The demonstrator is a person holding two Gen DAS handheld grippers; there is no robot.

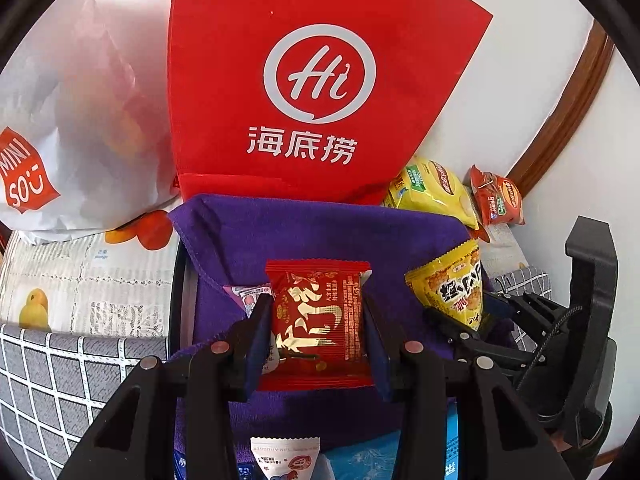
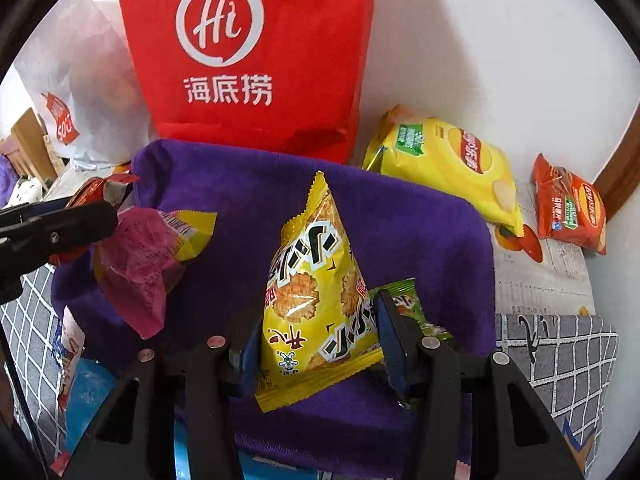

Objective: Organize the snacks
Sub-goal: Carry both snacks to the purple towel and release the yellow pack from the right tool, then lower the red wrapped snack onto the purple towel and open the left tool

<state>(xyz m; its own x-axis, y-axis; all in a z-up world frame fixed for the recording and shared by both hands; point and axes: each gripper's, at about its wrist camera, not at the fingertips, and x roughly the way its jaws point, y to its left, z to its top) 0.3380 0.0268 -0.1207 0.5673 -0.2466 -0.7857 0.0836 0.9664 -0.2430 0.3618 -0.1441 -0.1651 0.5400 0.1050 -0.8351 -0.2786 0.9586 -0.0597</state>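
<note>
Left claw (image 1: 316,332) is clamped on a red snack packet (image 1: 318,320), pads pressing both side edges, packet held above the purple towel (image 1: 320,232). Right claw (image 2: 320,344) is clamped on a yellow rice-cracker bag (image 2: 316,292), also above the towel; the left-wrist view shows the same bag (image 1: 452,292) off to the left claw's right.

Progress looks early to mid, as a judgement. Both claws carry 1 item each, neither placed yet. Destination is unclear; the red tote bag (image 2: 248,48) standing just beyond the towel, ahead of both claws, is the likely target.

Left to sort, as far as visible:
- pink-and-yellow packet (image 2: 144,256), left of the right claw, lying on the towel
- green packet (image 2: 404,304), just beside the right claw's right finger
- yellow chips bag (image 2: 444,168) and orange chips bag (image 2: 568,208), ahead and right of the right claw, off the towel on the patterned surface (image 2: 560,344)
- white packet (image 1: 286,456) below the left claw, partly hidden

White paper bag (image 1: 80,100) stands ahead-left of the left claw; contents cannot be told.
</note>
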